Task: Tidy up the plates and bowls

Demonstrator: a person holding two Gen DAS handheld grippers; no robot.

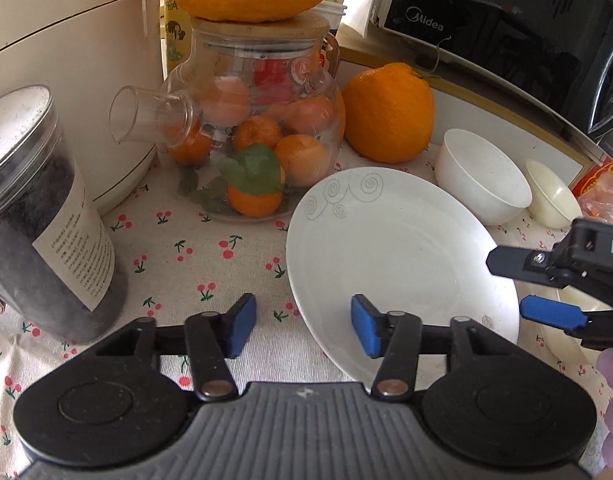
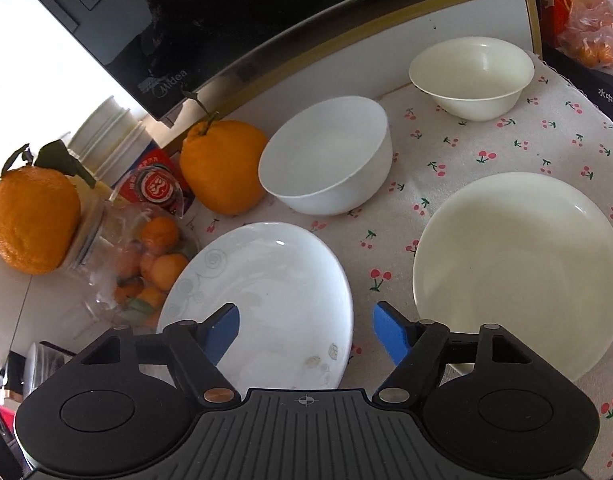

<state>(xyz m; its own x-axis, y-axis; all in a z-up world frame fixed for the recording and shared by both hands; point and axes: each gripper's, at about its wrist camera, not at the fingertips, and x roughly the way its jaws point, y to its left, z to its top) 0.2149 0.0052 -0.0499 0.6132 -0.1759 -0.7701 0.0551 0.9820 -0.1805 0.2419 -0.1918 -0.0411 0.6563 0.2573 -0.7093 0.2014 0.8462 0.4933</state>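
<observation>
Left tongs (image 1: 302, 326) narrowed, straddling rim of swirl-patterned white plate (image 1: 402, 264), unclamped; right tongs (image 2: 306, 334) wide, empty, above same plate.

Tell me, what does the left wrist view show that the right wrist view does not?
Only the left wrist view shows the dark jar and the right gripper, open. Only the right wrist view shows the cream plate whole. Both share the white plate, white bowl, cream bowl, glass teapot and microwave.
</observation>
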